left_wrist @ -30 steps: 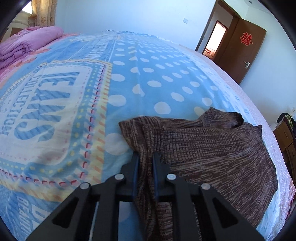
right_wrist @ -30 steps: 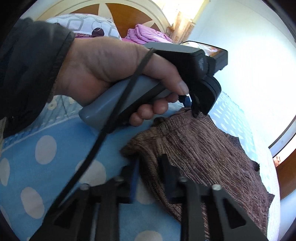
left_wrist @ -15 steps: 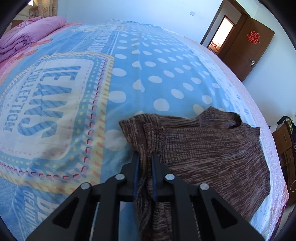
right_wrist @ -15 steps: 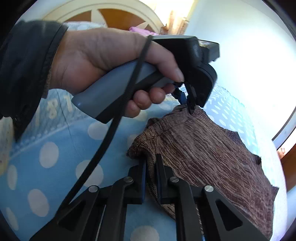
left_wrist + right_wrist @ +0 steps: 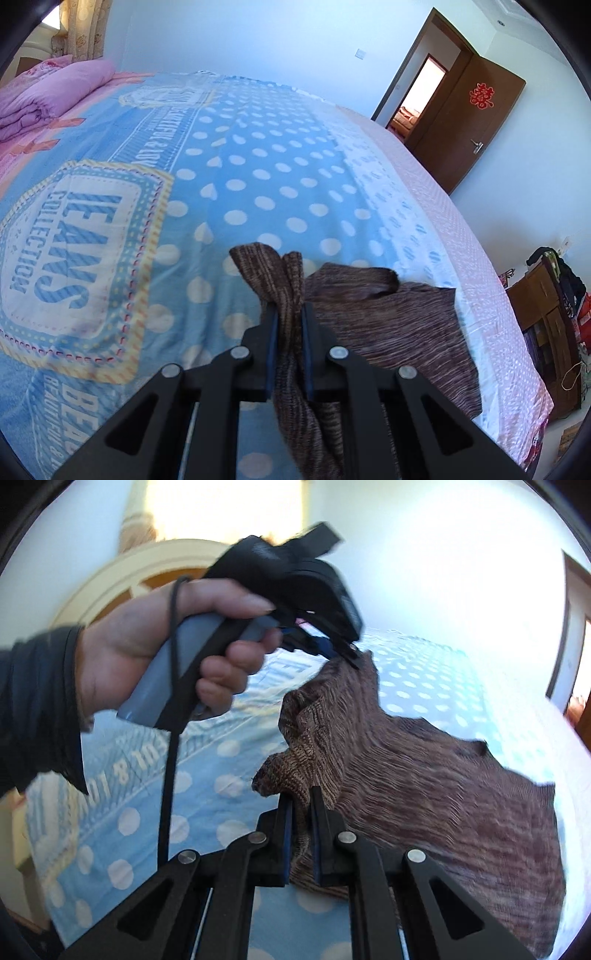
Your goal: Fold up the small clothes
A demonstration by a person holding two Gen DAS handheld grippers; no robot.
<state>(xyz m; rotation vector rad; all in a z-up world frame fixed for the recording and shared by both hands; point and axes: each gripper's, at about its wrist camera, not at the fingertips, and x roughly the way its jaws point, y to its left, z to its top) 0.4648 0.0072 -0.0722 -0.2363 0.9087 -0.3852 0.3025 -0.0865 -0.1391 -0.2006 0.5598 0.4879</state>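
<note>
Up close in the left wrist view, the left gripper (image 5: 289, 314) is clamped tight on a bunched fold of the brown knit garment (image 5: 388, 325). Its blue pads (image 5: 272, 339) press the cloth from both sides, and a tuft of fabric sticks out past the fingertips. The pinched edge is lifted off the bed (image 5: 258, 177), while the rest of the garment trails down and to the right, spread on the dotted blue bedspread near the bed's right edge. A folded pink quilt (image 5: 48, 96) lies at the far left. An open brown door (image 5: 476, 122) stands in the far wall, and a wooden cabinet (image 5: 543, 317) with dark clothes on it is at the right.

From the right wrist view, the right gripper (image 5: 302, 805) is likewise closed hard on a corner of the garment (image 5: 424, 775), with knit cloth squeezed between its blue pads (image 5: 286, 834) and a small nub poking out to the left. Across from it, the person's left hand (image 5: 147, 650), in a dark sleeve (image 5: 37, 701), grips the grey handle of the left gripper (image 5: 349, 653), whose tips bite another raised point of the same cloth. Between the two grips the garment's edge hangs in a slack fold above the bed (image 5: 129, 812), and its body drapes away to the right. This view is blurred. A rounded headboard (image 5: 122, 579) shows behind the hand.
</note>
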